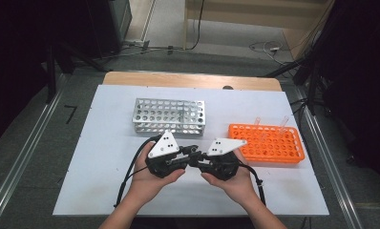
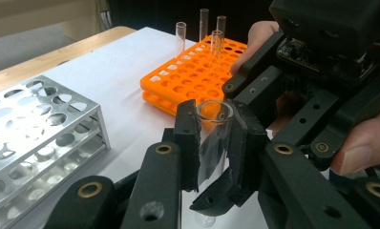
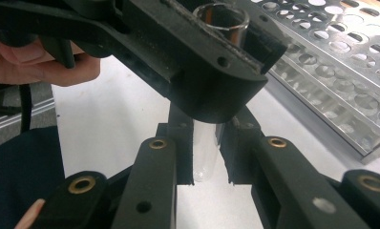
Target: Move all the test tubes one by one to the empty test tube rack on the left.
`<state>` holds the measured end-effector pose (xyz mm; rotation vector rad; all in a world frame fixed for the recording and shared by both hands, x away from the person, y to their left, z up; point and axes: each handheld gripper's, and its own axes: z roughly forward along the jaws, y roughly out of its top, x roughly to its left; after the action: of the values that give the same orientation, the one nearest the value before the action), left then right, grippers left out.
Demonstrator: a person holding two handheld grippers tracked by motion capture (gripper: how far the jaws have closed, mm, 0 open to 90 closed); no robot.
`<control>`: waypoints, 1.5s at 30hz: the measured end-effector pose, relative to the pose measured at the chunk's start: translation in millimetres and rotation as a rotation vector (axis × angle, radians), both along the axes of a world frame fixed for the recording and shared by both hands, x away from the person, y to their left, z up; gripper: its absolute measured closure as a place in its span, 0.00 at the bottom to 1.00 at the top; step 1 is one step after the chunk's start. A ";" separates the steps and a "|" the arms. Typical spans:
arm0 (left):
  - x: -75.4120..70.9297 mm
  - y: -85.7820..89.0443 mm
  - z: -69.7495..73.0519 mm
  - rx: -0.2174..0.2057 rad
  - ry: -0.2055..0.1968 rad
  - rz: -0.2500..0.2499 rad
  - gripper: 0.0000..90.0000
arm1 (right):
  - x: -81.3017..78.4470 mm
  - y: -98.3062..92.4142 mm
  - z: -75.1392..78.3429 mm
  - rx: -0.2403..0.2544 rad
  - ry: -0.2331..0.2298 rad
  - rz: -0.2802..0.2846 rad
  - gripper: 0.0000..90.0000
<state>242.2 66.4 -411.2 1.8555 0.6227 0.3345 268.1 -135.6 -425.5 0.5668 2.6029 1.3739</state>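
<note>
A clear glass tube sits between black grippers, beside an orange rack and a silver rack on white table.

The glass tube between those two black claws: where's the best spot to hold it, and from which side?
Grip the test tube across its straight round wall, pads on opposite sides. It stands upright, so come in level from the side, probably near its middle or upper part, leaving the rounded bottom free.
</note>
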 end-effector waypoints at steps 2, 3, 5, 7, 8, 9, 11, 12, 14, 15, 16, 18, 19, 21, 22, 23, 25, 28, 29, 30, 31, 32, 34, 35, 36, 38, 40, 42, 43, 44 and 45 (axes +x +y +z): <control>-0.2 0.5 0.5 -0.007 -0.001 0.001 0.84 | -0.4 -0.3 0.2 0.010 0.004 -0.002 0.82; 0.1 0.9 0.8 -0.012 0.000 0.001 0.84 | -0.4 -0.3 0.2 0.010 0.004 -0.002 0.82; 0.4 1.6 1.3 -0.024 0.005 0.001 0.84 | 0.5 -2.2 -0.3 0.033 0.012 0.010 0.79; 0.6 2.4 2.0 -0.021 0.001 0.013 0.84 | 0.6 -3.9 -0.7 0.041 0.015 0.018 0.71; 1.0 3.3 2.4 -0.025 0.001 0.021 0.84 | 0.6 -3.9 -0.7 0.041 0.015 0.018 0.71; 2.2 7.2 3.9 -0.036 0.003 0.029 0.84 | -0.2 -6.3 -1.4 0.042 0.010 0.020 0.63; 2.9 9.1 4.8 -0.041 0.004 0.033 0.84 | -1.0 -9.8 -2.0 0.046 -0.002 0.011 0.53; 3.5 11.0 5.9 -0.043 0.003 0.037 0.84 | -1.0 -9.8 -2.0 0.046 -0.002 0.011 0.53; 4.7 14.4 8.2 -0.046 0.003 0.047 0.84 | -2.9 -17.9 -2.8 0.044 -0.020 -0.017 0.38; 5.7 16.0 9.3 -0.048 0.001 0.050 0.84 | -2.9 -17.9 -2.8 0.044 -0.020 -0.017 0.38; 6.9 17.4 10.4 -0.052 0.001 0.055 0.84 | -3.5 -21.4 -3.2 0.051 -0.023 -0.027 0.34; 9.7 20.1 13.0 -0.053 -0.002 0.060 0.84 | -4.6 -29.6 -3.5 0.058 -0.020 -0.045 0.22; 11.0 20.8 14.3 -0.053 -0.005 0.063 0.84 | -5.0 -34.3 -3.6 0.063 -0.019 -0.057 0.18; 13.7 21.9 16.4 -0.051 -0.009 0.068 0.84 | -5.7 -45.0 -4.0 0.085 -0.012 -0.073 0.11; 15.5 22.5 17.3 -0.051 -0.010 0.070 0.84 | -6.2 -50.5 -4.0 0.093 -0.010 -0.088 0.08; 17.3 23.4 18.1 -0.047 -0.010 0.074 0.84 | -6.8 -56.2 -4.4 0.101 -0.023 -0.100 0.07; 21.5 25.3 19.2 -0.047 -0.008 0.077 0.84 | -7.4 -67.7 -5.7 0.122 -0.015 -0.116 0.01; 27.8 27.3 20.5 -0.061 -0.004 0.087 0.84 | -9.1 -83.2 -8.7 0.138 -0.003 -0.123 0.00; 30.1 27.8 21.2 -0.062 -0.005 0.091 0.84 | -9.9 -88.3 -9.2 0.143 -0.011 -0.132 0.00; 32.5 28.6 22.0 -0.059 -0.006 0.093 0.84 | -11.1 -92.8 -9.4 0.145 -0.010 -0.145 0.00; 35.2 29.0 22.5 -0.064 -0.005 0.094 0.84 | -11.7 -97.2 -9.4 0.148 -0.013 -0.156 0.00; 38.0 29.3 23.3 -0.065 -0.004 0.097 0.84 | -12.8 -101.5 -9.3 0.150 -0.012 -0.167 0.00; 44.0 29.3 25.2 -0.066 -0.005 0.103 0.84 | -14.6 -109.5 -9.9 0.157 -0.013 -0.185 0.00; 47.4 29.5 26.3 -0.068 -0.006 0.105 0.84 | -15.7 -113.3 -10.4 0.160 -0.009 -0.191 0.00; 50.9 29.9 27.5 -0.067 -0.006 0.105 0.84 | -16.8 -116.8 -11.2 0.160 -0.008 -0.197 0.00; 57.4 30.0 30.4 -0.069 -0.005 0.110 0.84 | -19.4 -123.6 -13.2 0.153 -0.009 -0.214 0.00; 63.9 30.1 33.1 -0.075 -0.005 0.117 0.84 | -22.2 -130.2 -14.8 0.156 -0.006 -0.223 0.00; 70.5 30.0 35.3 -0.076 -0.006 0.119 0.84 | -24.9 -136.4 -15.9 0.159 -0.006 -0.231 0.00; 73.5 29.8 36.1 -0.079 -0.006 0.126 0.84 | -26.2 -139.7 -16.3 0.158 -0.008 -0.235 0.00; 76.7 29.6 36.6 -0.082 -0.006 0.129 0.84 | -27.4 -142.8 -16.7 0.159 -0.008 -0.238 0.00; 80.1 29.4 37.1 -0.085 -0.005 0.131 0.84 | -28.6 -145.9 -17.3 0.159 -0.006 -0.242 0.00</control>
<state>322.3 95.8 -374.1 1.7361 0.7461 0.3927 239.6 -281.5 -442.8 0.8663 2.3395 1.5038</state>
